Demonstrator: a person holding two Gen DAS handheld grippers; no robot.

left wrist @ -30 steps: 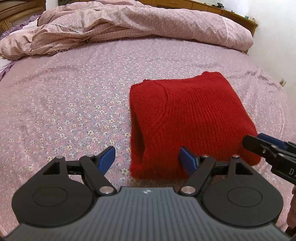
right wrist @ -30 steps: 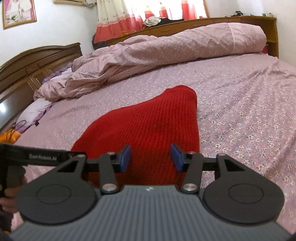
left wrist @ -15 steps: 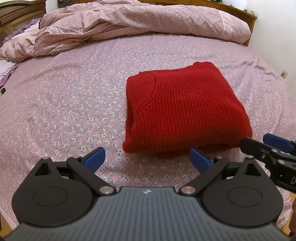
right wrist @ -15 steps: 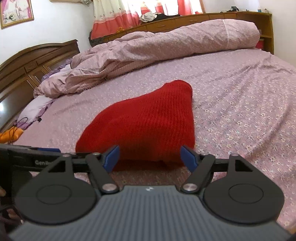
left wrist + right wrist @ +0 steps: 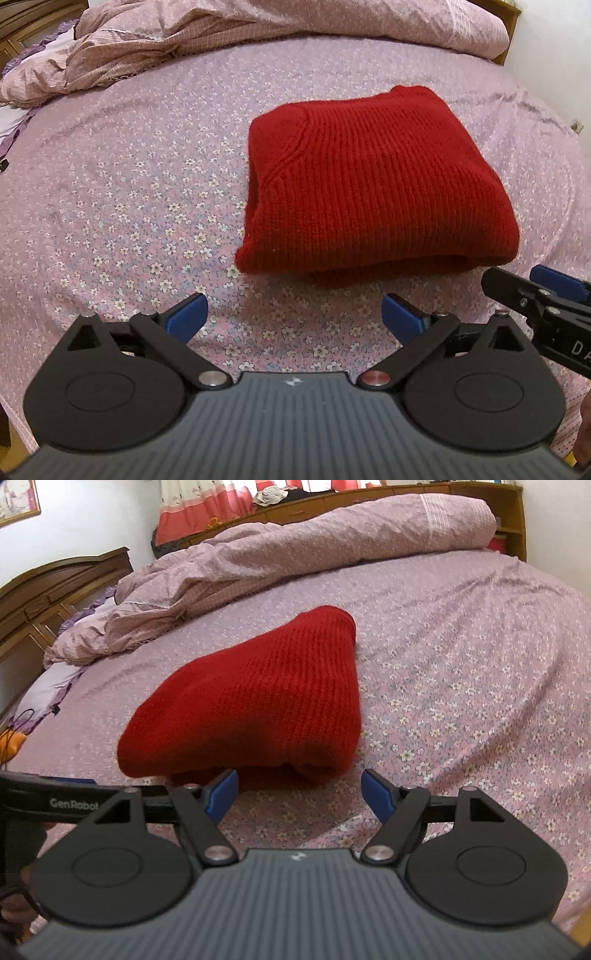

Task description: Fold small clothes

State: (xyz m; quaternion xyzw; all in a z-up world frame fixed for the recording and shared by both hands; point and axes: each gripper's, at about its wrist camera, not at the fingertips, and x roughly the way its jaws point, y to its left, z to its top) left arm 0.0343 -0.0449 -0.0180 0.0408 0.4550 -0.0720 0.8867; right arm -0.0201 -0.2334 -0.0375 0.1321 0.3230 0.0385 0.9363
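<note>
Red knit sweater [image 5: 373,184] lies folded into a compact rectangle on the floral bedsheet [image 5: 129,192], at one o'clock from the left gripper [image 5: 293,314], whose jaws gape empty. Right gripper [image 5: 299,792], likewise spread and empty, has the sweater at eleven o'clock. Folding looks essentially finished.

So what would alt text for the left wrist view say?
A folded red knitted sweater lies on a floral pink bedsheet. The open left gripper points at it, empty; the right gripper enters at the right edge.

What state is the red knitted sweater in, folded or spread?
Folded. The red knitted sweater lies as a compact rectangle, layers doubled at its near edge, on the floral bedsheet.
</note>
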